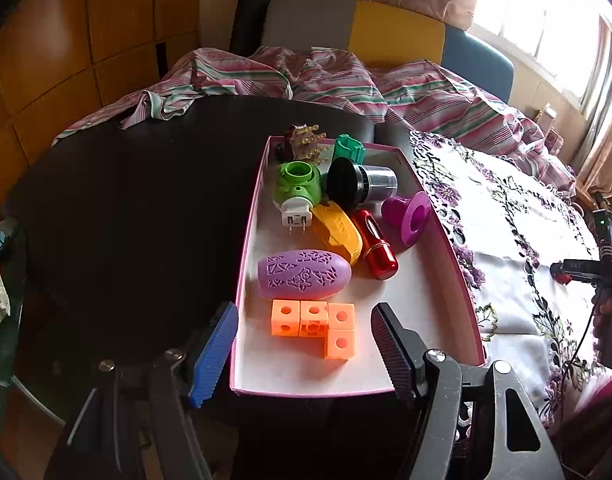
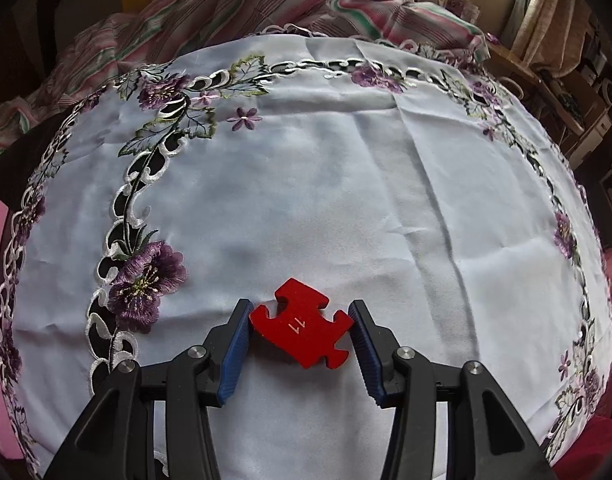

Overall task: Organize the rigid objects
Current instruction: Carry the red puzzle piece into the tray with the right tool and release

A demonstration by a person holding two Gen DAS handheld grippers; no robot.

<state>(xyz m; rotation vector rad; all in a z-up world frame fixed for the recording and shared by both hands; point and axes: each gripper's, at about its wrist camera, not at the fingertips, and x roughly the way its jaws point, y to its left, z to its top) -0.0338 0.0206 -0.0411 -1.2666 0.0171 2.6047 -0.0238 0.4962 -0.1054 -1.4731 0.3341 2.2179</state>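
A pink-walled box [image 1: 248,240] with a white floor lies on the black table [image 1: 126,220]. It holds an orange cube cluster [image 1: 313,320], a purple oval case [image 1: 304,274], a red cylinder [image 1: 375,248], a yellow piece [image 1: 337,232], a green plug-in device [image 1: 298,184], a black-lidded jar [image 1: 361,184] and a magenta spool [image 1: 409,216]. My left gripper [image 1: 304,309] hangs open over the box's near end, nothing between its pads. My right gripper [image 2: 301,306] is shut on a red puzzle piece [image 2: 302,332] just above the white embroidered tablecloth [image 2: 345,180].
The tablecloth [image 1: 505,240] lies right of the box, with the right gripper [image 1: 577,270] visible over it. A crumpled striped cloth [image 1: 345,80] is heaped behind the table. Chairs and a bright window stand beyond. A teal piece [image 1: 347,150] sits at the box's far end.
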